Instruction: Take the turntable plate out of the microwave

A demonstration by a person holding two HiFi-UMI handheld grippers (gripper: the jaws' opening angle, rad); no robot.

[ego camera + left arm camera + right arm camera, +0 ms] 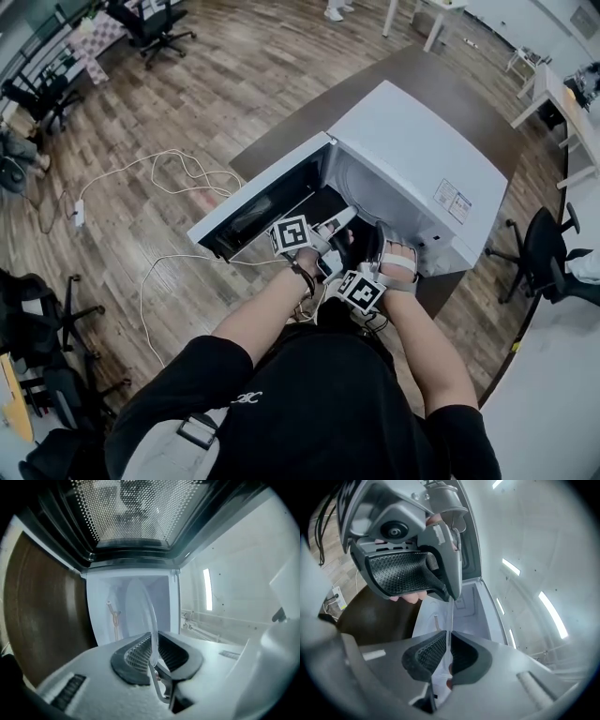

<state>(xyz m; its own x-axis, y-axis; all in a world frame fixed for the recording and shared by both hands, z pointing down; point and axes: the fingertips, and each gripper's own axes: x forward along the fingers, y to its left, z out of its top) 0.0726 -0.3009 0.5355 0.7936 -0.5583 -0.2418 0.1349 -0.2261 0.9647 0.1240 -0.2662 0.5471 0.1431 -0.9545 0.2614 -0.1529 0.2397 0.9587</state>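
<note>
The white microwave stands on a brown table with its door swung open to the left. Both grippers are at the mouth of the cavity. The clear glass turntable plate stands edge-on between the ribbed pads of my left gripper, which is shut on its rim. My right gripper is shut on the same plate, a thin glass edge running up to the left gripper just above. In the head view the left gripper and right gripper sit side by side; the plate is hard to make out there.
The door's perforated window hangs close over the left gripper. White cables trail over the wooden floor left of the table. Office chairs stand right of the table and at the far left. White desks line the right side.
</note>
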